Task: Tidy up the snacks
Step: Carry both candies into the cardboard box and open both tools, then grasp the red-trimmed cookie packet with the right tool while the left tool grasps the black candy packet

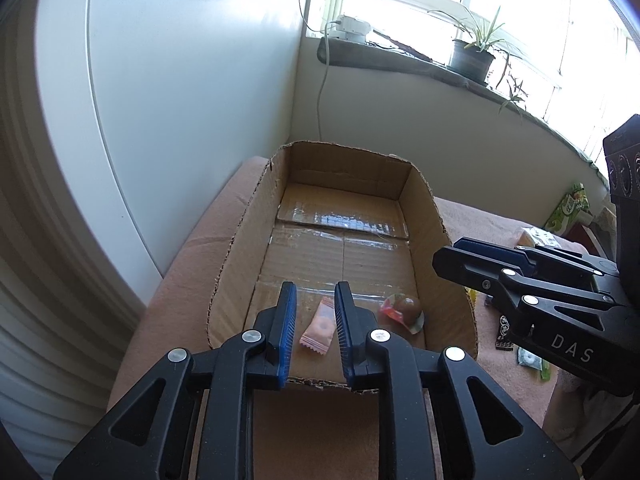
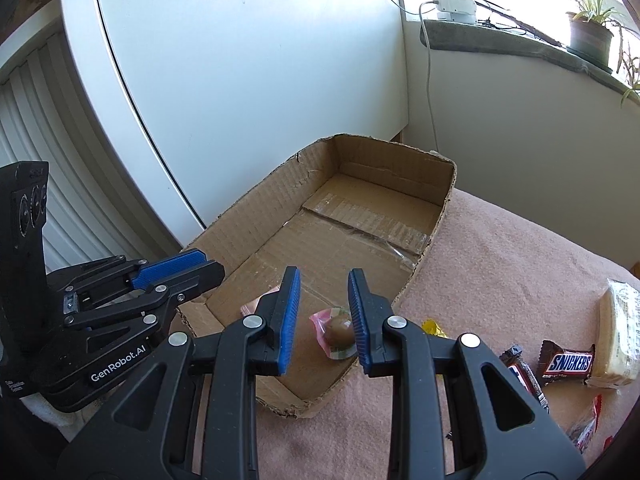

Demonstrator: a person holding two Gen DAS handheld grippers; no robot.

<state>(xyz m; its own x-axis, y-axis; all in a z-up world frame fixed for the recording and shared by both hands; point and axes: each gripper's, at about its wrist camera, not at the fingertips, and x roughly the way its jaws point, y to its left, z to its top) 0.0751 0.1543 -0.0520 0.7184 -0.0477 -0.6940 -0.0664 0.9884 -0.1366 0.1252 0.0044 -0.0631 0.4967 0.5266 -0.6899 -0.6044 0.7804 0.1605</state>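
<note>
Both hand-held grippers hover over the near end of an open cardboard box [image 1: 424,216] that sits on a pink blanket-covered surface. The left hand-held gripper [image 1: 316,320] has its blue pads a little apart with nothing pressed between them; a pink wrapped candy [image 1: 318,328] lies on the box floor beneath the gap, apparently already set down. The right hand-held gripper [image 2: 324,316] shows a similar narrow gap, about as closed as it goes, and grips nothing; below it, in the box's near right corner, rests a round brown sweet in a clear wrapper [image 2: 338,332]. More snacks wait outside the box to the right: a Snickers bar [image 2: 568,362], a dark wrapped bar [image 2: 524,372], a yellow wrapper [image 2: 434,328] just beside the box wall, and a pale packet [image 2: 620,332] farther right. With two items in, the step in hand looks like fetching the next one. To do that well, each gripper should lift clear of the ragged near wall before swinging away, so the light box is not dragged, then open wide and come down squarely across a bar's narrow sides.
</note>
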